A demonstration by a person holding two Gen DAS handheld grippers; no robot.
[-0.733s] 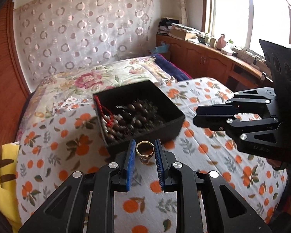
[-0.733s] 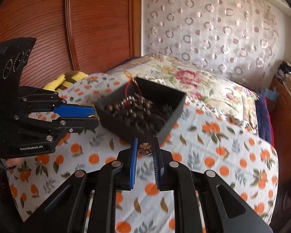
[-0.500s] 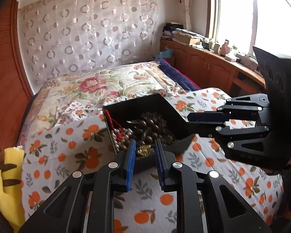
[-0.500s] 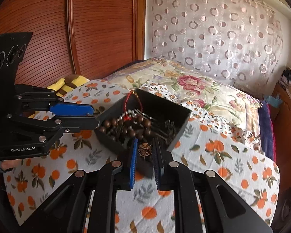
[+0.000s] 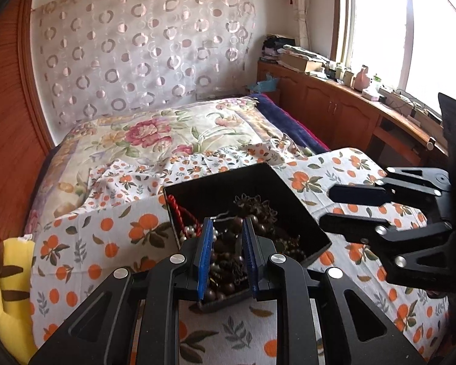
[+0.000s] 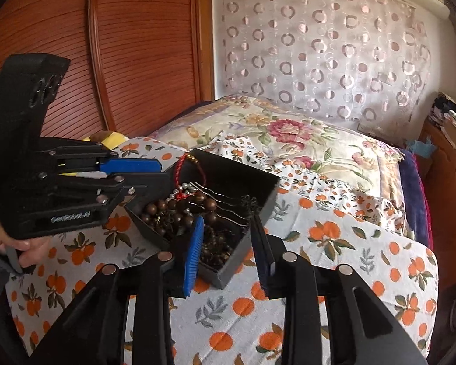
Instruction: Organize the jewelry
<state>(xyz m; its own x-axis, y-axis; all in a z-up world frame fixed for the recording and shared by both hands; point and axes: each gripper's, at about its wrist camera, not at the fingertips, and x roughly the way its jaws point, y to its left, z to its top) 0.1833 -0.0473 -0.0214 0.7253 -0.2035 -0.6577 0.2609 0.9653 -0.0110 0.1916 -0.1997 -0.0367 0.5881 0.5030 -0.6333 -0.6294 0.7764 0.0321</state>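
- While the soft orange-print bedspread (image 5: 106, 228) gives under it, the black box (image 5: 289, 200) looks easy to tip.
- Right gripper (image 6: 228, 243) hangs over the box's near corner, jaws opening, nothing between them.
- Left gripper (image 5: 227, 255) hovers over the box, jaws narrowly parted; I cannot tell if they hold anything.
- Inside the box, wooden beads (image 6: 211, 203) look light, hard and tangled; lift 1 strand by its cord.

Both grippers were built of matte black plastic linkages pinned with round silver screws, and 2 ribbed blue pads lined the fingers of each. White "GenRobot.AI" lettering was printed on the left gripper (image 6: 130, 179), beside the person's hand (image 6: 5, 240). The right gripper (image 5: 343, 210) was topped by a black perforated block.
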